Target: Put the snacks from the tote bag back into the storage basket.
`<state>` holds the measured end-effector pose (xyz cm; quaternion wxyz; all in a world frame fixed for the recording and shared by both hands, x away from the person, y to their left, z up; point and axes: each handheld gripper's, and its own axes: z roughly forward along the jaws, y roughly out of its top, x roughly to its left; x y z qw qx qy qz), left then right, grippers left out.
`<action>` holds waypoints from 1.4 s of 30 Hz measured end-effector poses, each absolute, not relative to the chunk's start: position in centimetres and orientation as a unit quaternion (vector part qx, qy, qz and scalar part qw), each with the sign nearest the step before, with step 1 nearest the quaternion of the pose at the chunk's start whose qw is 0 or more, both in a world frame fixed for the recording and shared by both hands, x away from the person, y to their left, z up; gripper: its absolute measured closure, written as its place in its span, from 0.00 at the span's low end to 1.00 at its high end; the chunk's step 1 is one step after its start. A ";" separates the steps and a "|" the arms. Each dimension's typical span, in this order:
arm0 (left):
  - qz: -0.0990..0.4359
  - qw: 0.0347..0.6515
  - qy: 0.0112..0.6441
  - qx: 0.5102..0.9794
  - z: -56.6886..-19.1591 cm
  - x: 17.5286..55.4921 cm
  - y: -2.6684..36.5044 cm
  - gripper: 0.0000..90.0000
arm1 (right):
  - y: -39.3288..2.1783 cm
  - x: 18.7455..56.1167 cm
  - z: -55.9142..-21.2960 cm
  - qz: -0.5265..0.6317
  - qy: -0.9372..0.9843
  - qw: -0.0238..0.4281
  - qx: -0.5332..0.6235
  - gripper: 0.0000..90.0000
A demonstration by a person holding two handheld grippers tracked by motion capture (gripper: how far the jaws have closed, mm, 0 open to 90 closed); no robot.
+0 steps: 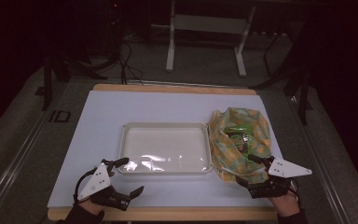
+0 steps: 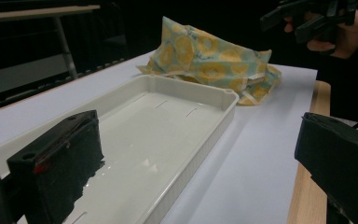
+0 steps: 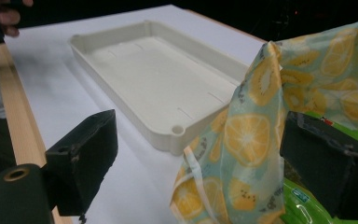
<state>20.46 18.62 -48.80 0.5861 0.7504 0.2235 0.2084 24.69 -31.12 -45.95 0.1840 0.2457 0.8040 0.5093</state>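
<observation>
Tongs on the right (image 1: 255, 173) stand apart at the fruit-print bag's (image 1: 235, 140) near edge on the bench; left tongs (image 1: 128, 176) wait apart beside the white tray (image 1: 165, 128). Best pinch one fabric layer only, sparing the green packet (image 1: 240, 139).

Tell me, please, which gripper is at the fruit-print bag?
The right gripper: its open jaws straddle the fruit-print bag; the left gripper is by the tray.

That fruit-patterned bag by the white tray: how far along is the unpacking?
Barely started. The white tray holds nothing yet. The fruit-print bag lies open on the table, green packets inside it. The right tongs stand open at the bag's mouth, one jaw over a packet, nothing gripped. The left tongs wait open by the tray's near corner. Everything remains to be done.
</observation>
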 end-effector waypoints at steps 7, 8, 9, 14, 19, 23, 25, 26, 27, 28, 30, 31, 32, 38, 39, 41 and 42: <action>0.204 0.587 0.218 0.753 -48.8 20.4 18.4 0.01 | -30.2 24.5 -46.4 0.474 0.838 0.164 0.217 0.13; 0.201 0.587 0.215 0.754 -48.8 20.4 18.4 0.01 | -30.0 24.5 -46.5 0.472 0.841 0.156 0.214 0.13; 0.200 0.586 0.213 0.756 -48.9 20.4 18.4 0.01 | -30.0 24.5 -46.5 0.472 0.841 0.156 0.214 0.13; 0.201 0.588 0.209 0.755 -48.9 20.4 18.3 0.01 | -30.1 24.7 -46.5 0.472 0.848 0.126 0.205 0.14; 0.193 0.583 0.206 0.762 -49.0 20.5 18.2 0.01 | -29.7 24.8 -46.9 0.457 0.859 0.113 0.201 0.14; 0.191 0.581 0.204 0.764 -49.0 20.5 18.1 0.01 | -29.0 24.8 -47.0 0.446 0.864 0.116 0.201 0.15; 0.191 0.581 0.204 0.764 -49.1 20.5 18.1 0.01 | -28.8 24.8 -46.8 0.454 0.861 0.104 0.201 0.14; 0.190 0.581 0.203 0.764 -49.1 20.5 18.1 0.01 | -28.7 24.8 -46.6 0.460 0.857 0.105 0.206 0.14; 0.190 0.581 0.203 0.764 -49.1 20.5 18.1 0.01 | -28.7 24.8 -46.5 0.465 0.856 0.097 0.203 0.14; 0.189 0.582 0.202 0.764 -49.1 20.5 18.1 0.01 | -28.7 24.7 -46.3 0.466 0.856 0.094 0.202 0.14; 0.190 0.581 0.202 0.765 -49.1 20.5 18.1 0.01 | -28.6 24.6 -46.0 0.476 0.853 0.091 0.194 0.14; 0.189 0.582 0.203 0.764 -49.1 20.5 18.1 0.01 | -28.6 24.6 -45.9 0.481 0.852 0.083 0.192 0.14; 0.189 0.582 0.203 0.764 -49.1 20.5 18.1 0.01 | -28.6 24.5 -45.8 0.485 0.850 0.085 0.188 0.15; 0.189 0.583 0.205 0.763 -49.1 20.6 18.1 0.01 | -28.3 24.3 -44.9 0.494 0.848 0.080 0.176 0.14; 0.188 0.584 0.205 0.763 -49.1 20.6 18.1 0.01 | -28.2 24.3 -44.5 0.493 0.849 0.083 0.171 0.14; 0.188 0.584 0.206 0.763 -49.1 20.6 18.1 0.01 | -28.1 24.3 -44.2 0.494 0.849 0.084 0.169 0.15; 0.188 0.584 0.206 0.762 -49.1 20.6 18.0 0.01 | -28.1 24.3 -44.0 0.494 0.849 0.084 0.166 0.15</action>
